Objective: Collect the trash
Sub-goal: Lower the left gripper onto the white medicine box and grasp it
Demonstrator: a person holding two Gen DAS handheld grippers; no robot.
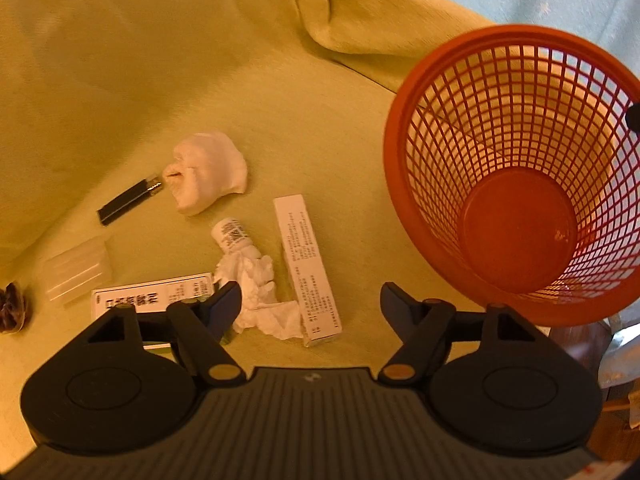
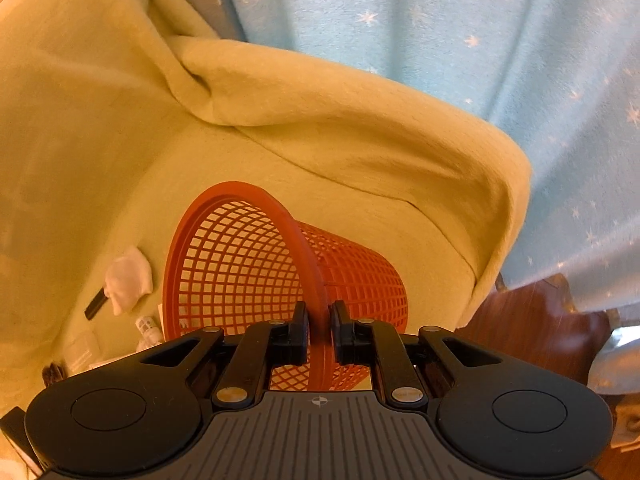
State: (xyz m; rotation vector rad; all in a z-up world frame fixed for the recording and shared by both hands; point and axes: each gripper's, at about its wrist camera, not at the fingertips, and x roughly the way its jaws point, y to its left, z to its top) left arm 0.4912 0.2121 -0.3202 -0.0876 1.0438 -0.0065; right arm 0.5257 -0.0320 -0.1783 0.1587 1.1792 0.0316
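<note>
An orange mesh basket (image 1: 520,168) is tilted toward the trash, empty inside. My right gripper (image 2: 319,320) is shut on the rim of the basket (image 2: 280,264). My left gripper (image 1: 310,300) is open and hovers over the litter on a yellow-green blanket (image 1: 120,60). Between and ahead of its fingers lie a crumpled white tissue (image 1: 260,296), a long white carton (image 1: 306,268) and a small white bottle (image 1: 232,234). A flat printed box (image 1: 152,296) sits under the left finger. Farther off are a white wad (image 1: 208,172) and a black stick (image 1: 130,200).
A clear plastic packet (image 1: 78,270) and a brown wrapper (image 1: 12,308) lie at the left. The blanket (image 2: 360,128) folds up behind the basket. A pale blue starred curtain (image 2: 480,40) hangs at the back right, with dark wooden floor (image 2: 540,320) below.
</note>
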